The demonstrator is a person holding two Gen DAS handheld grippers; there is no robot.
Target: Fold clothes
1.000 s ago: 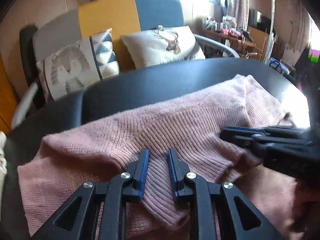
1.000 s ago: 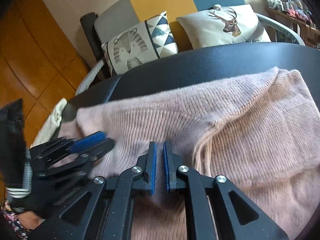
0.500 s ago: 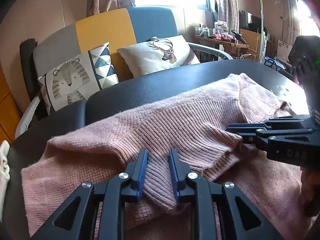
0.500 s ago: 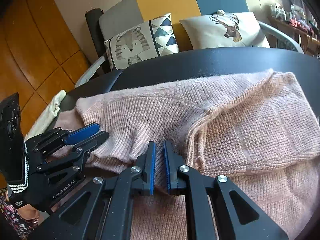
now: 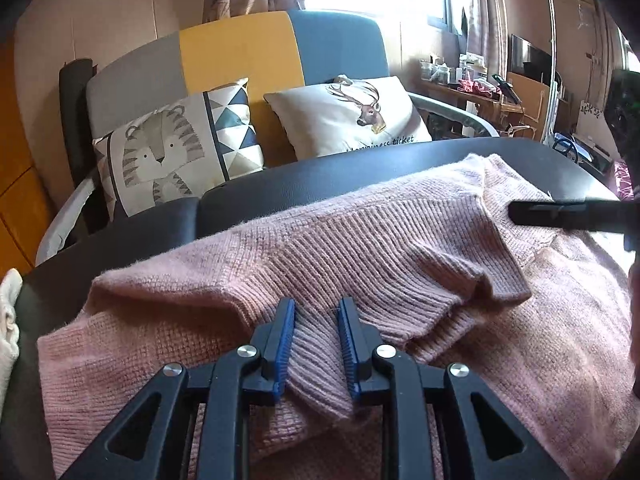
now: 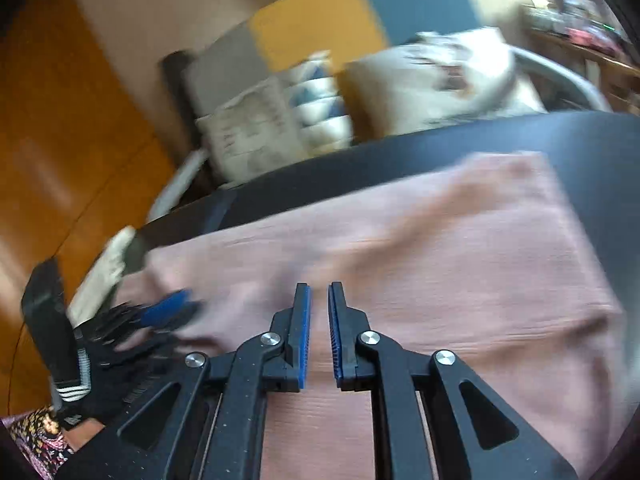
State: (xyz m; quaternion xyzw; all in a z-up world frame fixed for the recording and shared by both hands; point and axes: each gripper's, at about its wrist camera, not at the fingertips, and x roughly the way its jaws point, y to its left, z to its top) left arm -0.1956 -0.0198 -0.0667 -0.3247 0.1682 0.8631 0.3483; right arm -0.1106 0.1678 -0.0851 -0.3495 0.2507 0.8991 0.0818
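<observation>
Deer pillow (image 5: 352, 116) reads "ticket"; preceding word partly hidden.

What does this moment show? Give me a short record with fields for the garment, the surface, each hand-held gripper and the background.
garment: pink knitted sweater, partly folded, ribbed edge lying over the lower layer
surface: black table
left hand-held gripper: jaws have just been opening a little; a ribbed fold sits between the pads, touching both
right hand-held gripper: jaws narrowly apart, have just been opening; no fold seen between them; its own view is blurred
background: sofa with tiger cushion and deer cushion
</observation>
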